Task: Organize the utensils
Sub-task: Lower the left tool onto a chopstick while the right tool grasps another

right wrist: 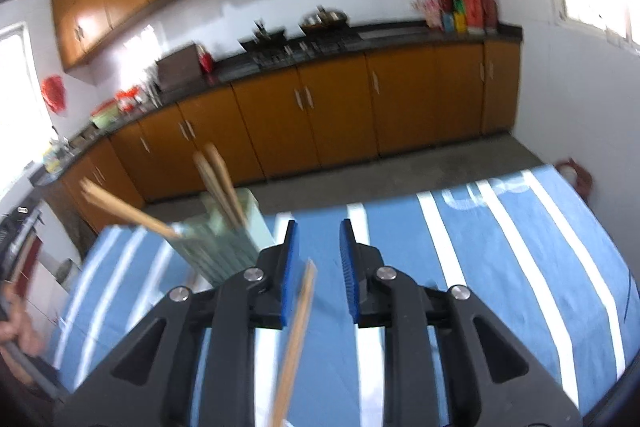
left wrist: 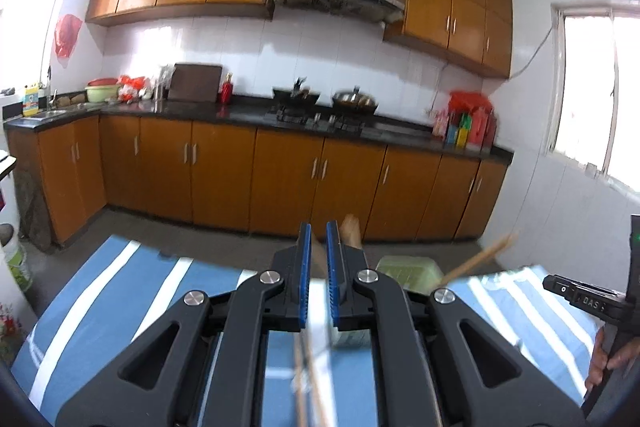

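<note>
Several chopsticks point(right wrist: 218, 183) are already standing in the green holder point(right wrist: 224, 243) — others are still waiting. The right tongs point(right wrist: 318, 255) are gaping around one chopstick point(right wrist: 298, 323) without pinching it. The left tongs point(left wrist: 318, 247) are sitting nearly closed — whether gripping sticks, I cannot tell.

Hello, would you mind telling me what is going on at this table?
A person is sorting chopsticks into a green holder on a blue striped tablecloth. Some chopsticks already stand in it. The right hand-held gripper is open with one chopstick between its fingers; the left hand-held gripper is nearly closed.
</note>
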A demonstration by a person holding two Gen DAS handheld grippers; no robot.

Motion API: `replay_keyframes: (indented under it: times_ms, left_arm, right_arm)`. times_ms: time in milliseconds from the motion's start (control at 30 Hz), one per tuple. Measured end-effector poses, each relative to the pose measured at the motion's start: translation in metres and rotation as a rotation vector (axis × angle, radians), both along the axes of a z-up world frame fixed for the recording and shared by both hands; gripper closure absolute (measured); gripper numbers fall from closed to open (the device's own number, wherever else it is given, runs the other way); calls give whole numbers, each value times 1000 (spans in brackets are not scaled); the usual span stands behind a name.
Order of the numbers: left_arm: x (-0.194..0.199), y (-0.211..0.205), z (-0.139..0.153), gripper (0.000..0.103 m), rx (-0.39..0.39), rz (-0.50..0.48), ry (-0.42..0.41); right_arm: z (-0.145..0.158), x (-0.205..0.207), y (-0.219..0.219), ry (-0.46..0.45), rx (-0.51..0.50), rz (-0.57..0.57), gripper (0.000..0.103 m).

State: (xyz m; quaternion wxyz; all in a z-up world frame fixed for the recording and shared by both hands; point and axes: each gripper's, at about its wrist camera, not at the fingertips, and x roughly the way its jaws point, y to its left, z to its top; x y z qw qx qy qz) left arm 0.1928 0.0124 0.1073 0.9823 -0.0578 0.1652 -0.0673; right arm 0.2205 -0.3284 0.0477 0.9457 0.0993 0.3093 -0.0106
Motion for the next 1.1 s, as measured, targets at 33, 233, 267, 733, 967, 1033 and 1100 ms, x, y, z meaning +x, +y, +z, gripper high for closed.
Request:
replay_keyframes:
  times_ms: [33, 233, 267, 733, 967, 1033, 1100]
  left_arm:
    - [-2, 3, -9, 95, 14, 6, 21]
    - [-2, 20, -79, 95, 94, 41, 200]
    - [-3, 22, -89, 95, 96, 42, 230]
    - [-6, 22, -163, 95, 126, 3, 417]
    - [-5, 17, -170, 95, 118, -16, 439]
    - [-4, 16, -171, 95, 115, -23, 444]
    - [-4, 15, -173, 95, 111, -34, 451]
  right_arm:
    - [-19, 0, 1, 39, -2, -7, 81]
    - [-104, -1, 22, 210, 39, 34, 81]
    - [-114, 0, 26, 227, 48, 44, 82]
    - [-158, 4, 75, 307, 63, 134, 86]
    - [-159, 5, 80, 297, -30, 130, 95]
    - [-159, 6, 76, 294, -53, 99, 95]
    - [-158, 7, 69, 292, -48, 75, 95]
